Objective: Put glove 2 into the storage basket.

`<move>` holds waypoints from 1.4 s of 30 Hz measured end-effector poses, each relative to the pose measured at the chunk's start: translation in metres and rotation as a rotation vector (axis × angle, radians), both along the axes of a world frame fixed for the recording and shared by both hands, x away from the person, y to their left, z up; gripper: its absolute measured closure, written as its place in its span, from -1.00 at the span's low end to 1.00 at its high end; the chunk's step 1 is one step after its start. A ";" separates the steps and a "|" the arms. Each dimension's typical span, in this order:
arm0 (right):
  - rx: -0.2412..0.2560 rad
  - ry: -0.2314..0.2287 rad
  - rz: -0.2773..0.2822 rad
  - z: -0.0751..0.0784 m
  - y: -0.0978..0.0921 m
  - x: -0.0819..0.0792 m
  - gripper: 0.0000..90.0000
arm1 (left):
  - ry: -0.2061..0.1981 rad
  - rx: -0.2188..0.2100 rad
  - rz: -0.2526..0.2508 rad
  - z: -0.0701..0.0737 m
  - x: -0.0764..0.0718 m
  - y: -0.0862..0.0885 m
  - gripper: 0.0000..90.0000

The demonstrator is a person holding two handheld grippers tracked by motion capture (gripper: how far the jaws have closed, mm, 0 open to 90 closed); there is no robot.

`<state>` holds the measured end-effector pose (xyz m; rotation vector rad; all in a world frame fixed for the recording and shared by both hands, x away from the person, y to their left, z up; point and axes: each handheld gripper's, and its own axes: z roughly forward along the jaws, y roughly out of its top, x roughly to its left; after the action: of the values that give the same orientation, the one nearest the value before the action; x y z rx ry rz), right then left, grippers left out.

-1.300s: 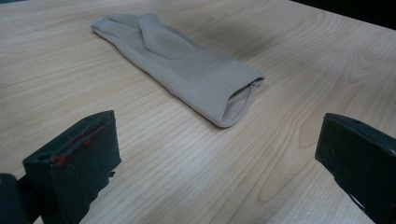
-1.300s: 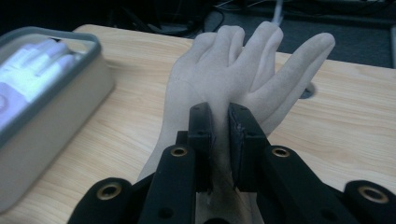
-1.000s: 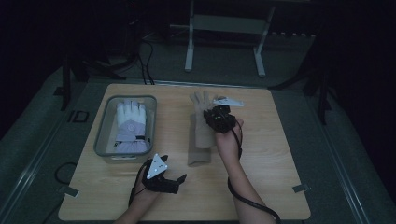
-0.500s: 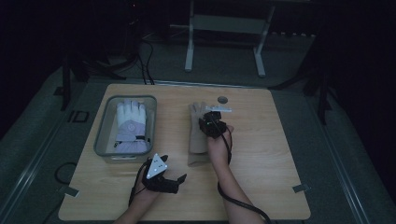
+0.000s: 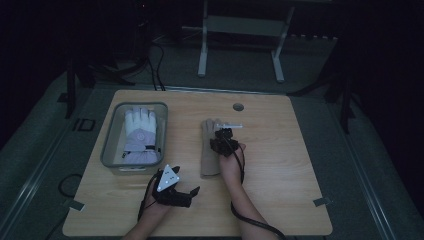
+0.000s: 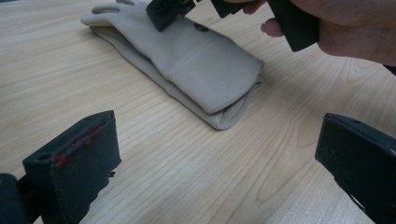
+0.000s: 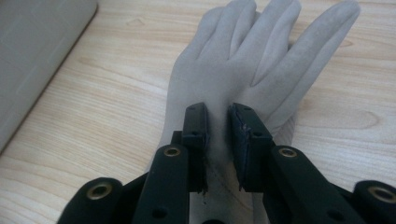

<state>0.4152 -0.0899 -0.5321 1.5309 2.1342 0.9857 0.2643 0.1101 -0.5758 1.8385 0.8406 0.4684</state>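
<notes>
A beige glove [image 5: 209, 156] lies flat on the wooden table, fingers pointing away from me. My right gripper [image 5: 223, 140] sits on its palm, shut on a fold of the fabric. In the right gripper view the two black jaws [image 7: 218, 126] pinch the beige glove [image 7: 243, 60] just below its fingers. My left gripper [image 5: 192, 196] rests near the table's front edge, open and holding nothing. In the left gripper view its jaws [image 6: 219, 154] stand wide apart, facing the glove's cuff [image 6: 210, 79], with the right gripper [image 6: 163, 11] beyond.
A grey bin [image 5: 107, 150] stands left of the beige glove and holds a white glove [image 5: 140, 132]. The bin's wall [image 7: 37, 56] shows at the upper left of the right gripper view. A cable hole [image 5: 238, 107] lies near the table's far edge.
My right gripper has slid a little toward me and to the left along the beige glove. The left gripper has stayed where it was.
</notes>
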 end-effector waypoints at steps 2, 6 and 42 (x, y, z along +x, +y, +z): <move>0.003 0.004 0.003 -0.002 0.000 0.000 0.64 | 0.000 0.000 0.000 0.000 0.000 0.000 -1.00; 0.005 0.022 0.006 -0.007 -0.001 0.001 0.52 | 0.000 0.003 0.000 0.000 0.000 0.000 -1.00; 0.128 0.028 0.280 0.031 -0.045 0.021 -0.66 | 0.001 0.311 -0.145 0.023 0.030 -0.050 -0.83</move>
<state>0.4364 -0.1349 -0.5011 1.3299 2.3925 1.2203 0.2943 0.0605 -0.5529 2.1682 0.6555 0.5281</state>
